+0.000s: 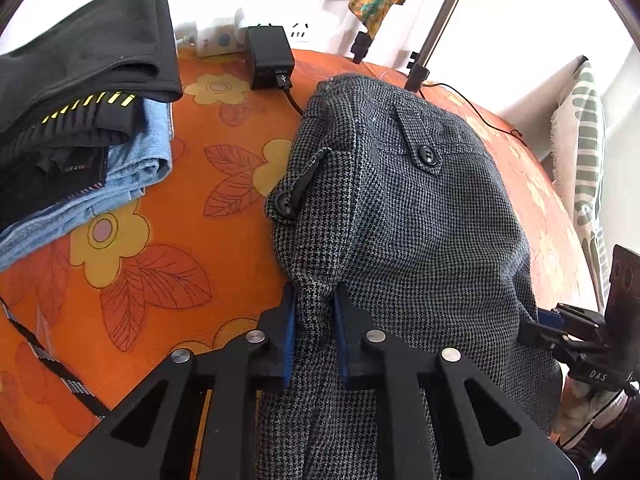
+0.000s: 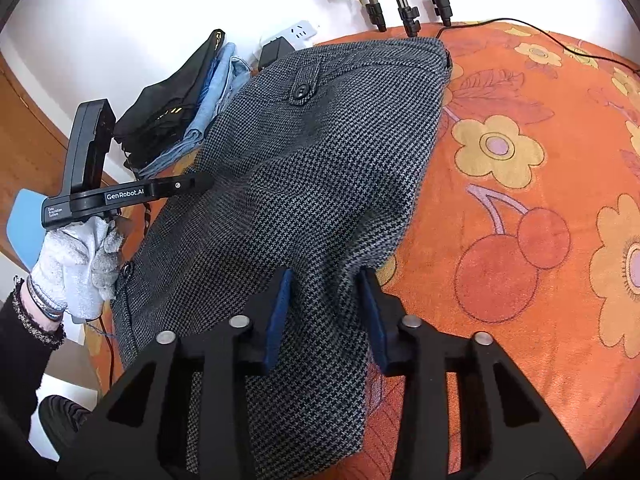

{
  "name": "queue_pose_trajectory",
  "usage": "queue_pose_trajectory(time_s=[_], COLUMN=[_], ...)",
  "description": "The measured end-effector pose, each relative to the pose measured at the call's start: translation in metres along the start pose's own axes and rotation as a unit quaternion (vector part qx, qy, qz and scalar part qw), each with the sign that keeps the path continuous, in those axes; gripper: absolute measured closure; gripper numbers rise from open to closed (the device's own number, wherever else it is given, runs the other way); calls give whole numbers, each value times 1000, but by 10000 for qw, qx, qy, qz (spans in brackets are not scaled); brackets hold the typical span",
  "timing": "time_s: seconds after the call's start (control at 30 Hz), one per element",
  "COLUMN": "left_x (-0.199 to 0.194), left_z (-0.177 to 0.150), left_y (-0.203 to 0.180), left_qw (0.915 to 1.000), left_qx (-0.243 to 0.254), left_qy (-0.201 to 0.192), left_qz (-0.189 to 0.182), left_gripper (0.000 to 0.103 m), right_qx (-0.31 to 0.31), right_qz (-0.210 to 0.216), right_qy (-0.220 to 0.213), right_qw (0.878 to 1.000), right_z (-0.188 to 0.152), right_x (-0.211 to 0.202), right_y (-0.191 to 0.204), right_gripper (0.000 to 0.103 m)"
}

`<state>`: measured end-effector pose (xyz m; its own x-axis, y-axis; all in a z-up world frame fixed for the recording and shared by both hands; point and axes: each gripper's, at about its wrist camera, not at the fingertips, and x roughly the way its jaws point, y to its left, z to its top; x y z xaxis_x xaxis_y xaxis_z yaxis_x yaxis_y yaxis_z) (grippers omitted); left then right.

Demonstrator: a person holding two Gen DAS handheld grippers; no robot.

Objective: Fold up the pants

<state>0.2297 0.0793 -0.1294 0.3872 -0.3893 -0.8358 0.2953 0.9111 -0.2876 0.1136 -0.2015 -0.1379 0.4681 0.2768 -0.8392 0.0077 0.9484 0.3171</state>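
Note:
Grey houndstooth pants (image 1: 416, 216) lie on the orange flowered surface (image 1: 192, 216), waistband at the far end, with a buttoned pocket flap (image 1: 424, 152). My left gripper (image 1: 314, 312) is shut on a bunched fold of the pants' left edge. My right gripper (image 2: 326, 292) is shut on the pants (image 2: 320, 168) near their right edge, with cloth pinched between its blue pads. The right gripper shows at the right edge of the left wrist view (image 1: 560, 328). The left gripper, held by a gloved hand, shows in the right wrist view (image 2: 200, 182).
A stack of folded black and blue denim clothes (image 1: 80, 120) sits at the far left. A black power adapter (image 1: 268, 56) and cable lie at the back by a wall socket. Tripod legs (image 2: 404, 4) stand at the far edge. A striped cushion (image 1: 584, 152) is right.

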Motion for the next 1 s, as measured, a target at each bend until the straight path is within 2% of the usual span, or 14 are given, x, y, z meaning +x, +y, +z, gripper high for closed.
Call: queue_pose_trajectory(time_s=[0.07,0.27,0.5,0.7,0.87,1.0], left_x=[-1,-5,-16,-36,-36,-27], left_z=[1,2,3,7,9,9], left_y=[1,5,6,1,0,2], left_qw=[10000,9995,9985,9960,9954,9974], left_qx=[-63,-212,-309,-360,-480,-390], left_qy=[-19,-72,-263,-526,-519,-347], left_qz=[-63,-216,-354,-629,-646,-488], left_gripper=[90,91,93,95,96,96], right_qx=[111,316,305,259,269,296], right_qz=[158,335,334,459,454,414], right_qy=[71,63,30,-250,-306,-131], right_qw=[9998,9989,9990,9983,9981,9986], right_z=[1,3,4,10,9,7], right_x=[3,0,-4,-26,-29,-21], right_y=[-4,-11,-9,-7,-8,-9], right_gripper=[86,92,93,96,96,95])
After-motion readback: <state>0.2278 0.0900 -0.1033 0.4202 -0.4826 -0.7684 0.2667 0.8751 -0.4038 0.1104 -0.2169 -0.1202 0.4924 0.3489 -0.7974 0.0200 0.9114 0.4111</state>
